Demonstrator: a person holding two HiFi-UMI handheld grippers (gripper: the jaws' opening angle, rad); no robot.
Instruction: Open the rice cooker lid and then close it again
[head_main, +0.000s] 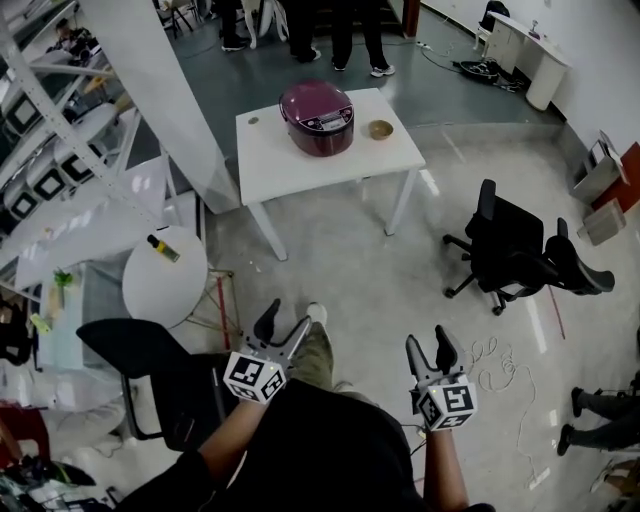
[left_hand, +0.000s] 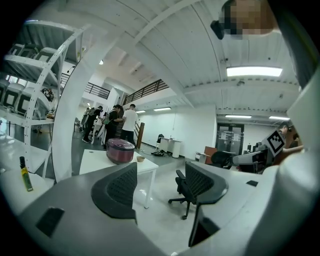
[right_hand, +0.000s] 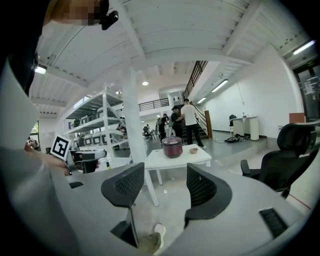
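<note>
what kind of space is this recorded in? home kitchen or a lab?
Most likely an open lab or workshop hall, not a home kitchen. White metal shelving racks line one side, a black office chair stands on the bare hard floor, and the rice cooker sits on a white table mid-room.

The open, empty left tool (left_hand: 160, 181) faces the rice cooker (left_hand: 120, 150) on a white table (left_hand: 95, 161).

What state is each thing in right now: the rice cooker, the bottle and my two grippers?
Rice cooker: lid closed, standing on the white table.
Left gripper: open, empty.
Right gripper: open, empty.
Bottle: upright on the round table.
</note>
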